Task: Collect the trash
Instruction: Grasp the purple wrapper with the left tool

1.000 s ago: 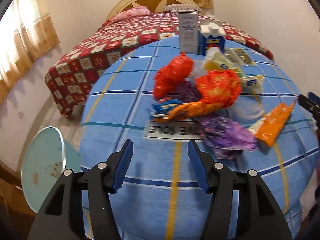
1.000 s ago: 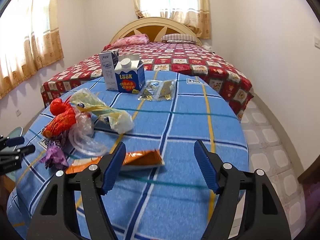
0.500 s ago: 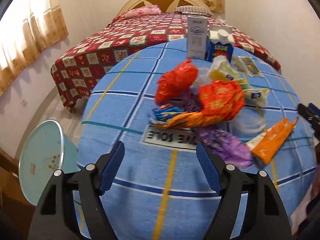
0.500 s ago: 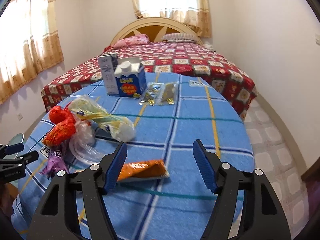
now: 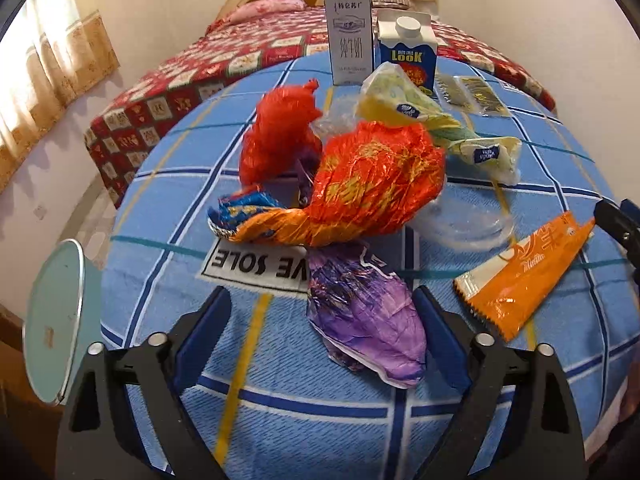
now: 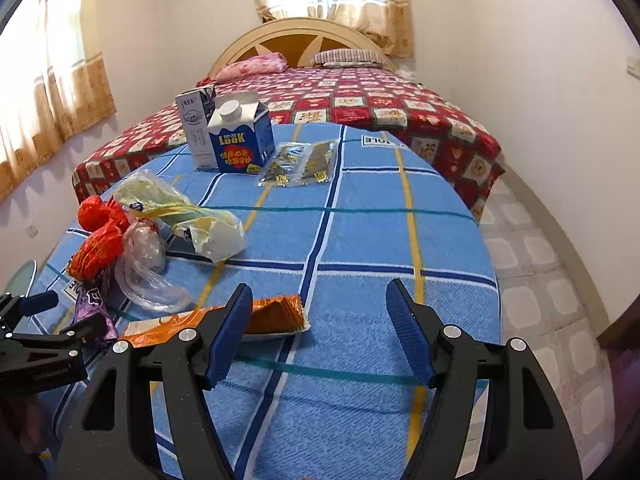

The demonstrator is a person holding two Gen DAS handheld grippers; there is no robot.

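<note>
Crowding the purple wrapper (image 5: 368, 320) between spread left jaws: orange-red bag (image 5: 372, 184); right jaws spread too.

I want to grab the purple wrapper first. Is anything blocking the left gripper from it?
No. The left gripper is open, and the purple wrapper lies right between its jaws on the blue cloth. Only its far end tucks under the orange-red bag.
</note>
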